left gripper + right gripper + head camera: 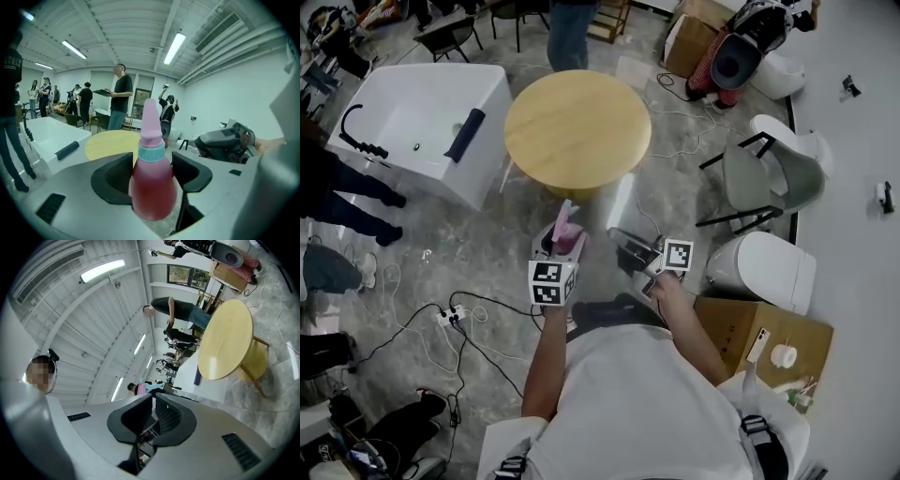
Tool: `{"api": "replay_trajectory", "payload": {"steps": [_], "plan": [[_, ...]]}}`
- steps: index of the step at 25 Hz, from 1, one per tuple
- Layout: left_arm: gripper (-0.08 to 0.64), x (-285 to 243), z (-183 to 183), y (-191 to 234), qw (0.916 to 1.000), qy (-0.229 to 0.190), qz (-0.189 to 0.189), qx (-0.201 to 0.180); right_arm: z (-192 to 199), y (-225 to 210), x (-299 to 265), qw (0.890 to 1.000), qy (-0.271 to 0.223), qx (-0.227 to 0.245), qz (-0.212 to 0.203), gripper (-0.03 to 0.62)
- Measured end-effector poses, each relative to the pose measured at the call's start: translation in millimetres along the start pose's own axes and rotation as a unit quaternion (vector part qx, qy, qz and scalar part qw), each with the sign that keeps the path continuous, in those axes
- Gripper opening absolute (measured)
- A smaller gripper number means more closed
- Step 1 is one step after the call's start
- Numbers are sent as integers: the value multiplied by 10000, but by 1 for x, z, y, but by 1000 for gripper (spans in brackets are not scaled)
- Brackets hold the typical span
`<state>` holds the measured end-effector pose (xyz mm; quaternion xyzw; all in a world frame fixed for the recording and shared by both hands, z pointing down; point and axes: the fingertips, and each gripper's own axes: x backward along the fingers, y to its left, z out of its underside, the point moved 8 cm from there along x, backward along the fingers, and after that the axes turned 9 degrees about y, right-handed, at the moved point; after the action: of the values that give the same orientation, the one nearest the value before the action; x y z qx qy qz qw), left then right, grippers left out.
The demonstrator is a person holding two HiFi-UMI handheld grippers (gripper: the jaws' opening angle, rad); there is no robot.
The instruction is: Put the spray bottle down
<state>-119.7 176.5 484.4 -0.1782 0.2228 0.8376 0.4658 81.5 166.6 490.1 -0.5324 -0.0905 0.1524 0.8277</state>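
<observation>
A spray bottle [566, 228] with red liquid, a teal collar and a pink top stands upright between the jaws of my left gripper [563, 240], which is shut on it. In the left gripper view the bottle [152, 187] fills the gap of the left gripper [153, 165], held in the air short of the round wooden table [110, 143]. My right gripper [625, 247] is beside it on the right, tilted on its side. Its jaws are shut with nothing between them in the right gripper view [152, 402]. The round table [577, 125] lies just ahead of both grippers.
A white bathtub [422, 120] stands left of the table. Right of it are a grey chair [766, 178], white toilets [764, 267] and a cardboard box [769, 339]. Cables and a power strip [450, 316] lie on the floor. People stand at the far and left sides.
</observation>
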Motion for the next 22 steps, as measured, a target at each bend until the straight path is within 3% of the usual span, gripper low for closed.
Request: {"api": "replay_trajectory", "payload": {"steps": [10, 22], "plan": [[262, -26, -17, 11, 10000, 37, -17, -60, -26, -20, -11, 10000, 63, 24, 13, 23], [262, -99, -73, 41, 9993, 115, -364, 40, -126, -67, -37, 9991, 341, -69, -260, 23]]}}
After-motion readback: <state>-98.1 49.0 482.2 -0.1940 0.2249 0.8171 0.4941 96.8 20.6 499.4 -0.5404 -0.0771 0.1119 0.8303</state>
